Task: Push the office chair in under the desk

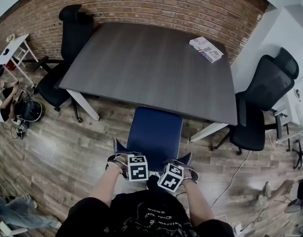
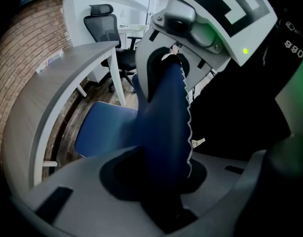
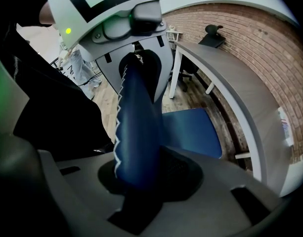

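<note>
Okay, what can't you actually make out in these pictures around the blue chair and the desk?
1. Blue fabric office chair: base and wheels hidden beneath its own seat, head view.
2. Seat's front edge: cut off at the rim of the dark grey rectangular desk, head view.
3. White printed packet on the desk: print too small, head view.

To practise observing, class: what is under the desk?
The front of the blue office chair vanishes under the desk edge; two white legs show. Its top hides the rest.
</note>
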Available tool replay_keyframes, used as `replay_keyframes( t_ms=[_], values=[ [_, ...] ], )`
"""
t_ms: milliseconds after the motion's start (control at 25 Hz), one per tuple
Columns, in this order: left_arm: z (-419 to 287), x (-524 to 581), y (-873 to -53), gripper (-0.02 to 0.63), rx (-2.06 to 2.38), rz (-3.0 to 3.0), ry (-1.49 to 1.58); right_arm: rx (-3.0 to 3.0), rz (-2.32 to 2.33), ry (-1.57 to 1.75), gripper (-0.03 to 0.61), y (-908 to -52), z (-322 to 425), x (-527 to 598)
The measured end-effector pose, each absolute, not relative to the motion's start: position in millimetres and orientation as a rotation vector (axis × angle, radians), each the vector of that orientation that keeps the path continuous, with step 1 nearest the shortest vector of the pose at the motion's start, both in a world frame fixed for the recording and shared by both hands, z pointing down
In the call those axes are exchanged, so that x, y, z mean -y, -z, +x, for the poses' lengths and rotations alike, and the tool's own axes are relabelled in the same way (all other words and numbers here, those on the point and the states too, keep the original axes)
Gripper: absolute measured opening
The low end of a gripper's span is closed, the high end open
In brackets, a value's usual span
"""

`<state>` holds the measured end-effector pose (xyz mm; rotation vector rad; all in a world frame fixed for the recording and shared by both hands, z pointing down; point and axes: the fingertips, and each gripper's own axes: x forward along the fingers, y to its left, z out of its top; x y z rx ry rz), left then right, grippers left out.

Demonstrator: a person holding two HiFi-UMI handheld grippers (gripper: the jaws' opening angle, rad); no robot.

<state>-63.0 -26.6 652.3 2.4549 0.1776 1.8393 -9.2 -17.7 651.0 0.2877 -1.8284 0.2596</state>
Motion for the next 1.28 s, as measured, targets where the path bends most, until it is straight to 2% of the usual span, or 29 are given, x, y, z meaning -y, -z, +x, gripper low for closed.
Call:
replay_keyframes(
  t_ms=[1280],
  values=[
    [-47, 76, -647, 0.121, -0.171, 2.427, -1.849, 1.840, 0.257, -0.272, 0.106, -645, 7, 69]
  ],
)
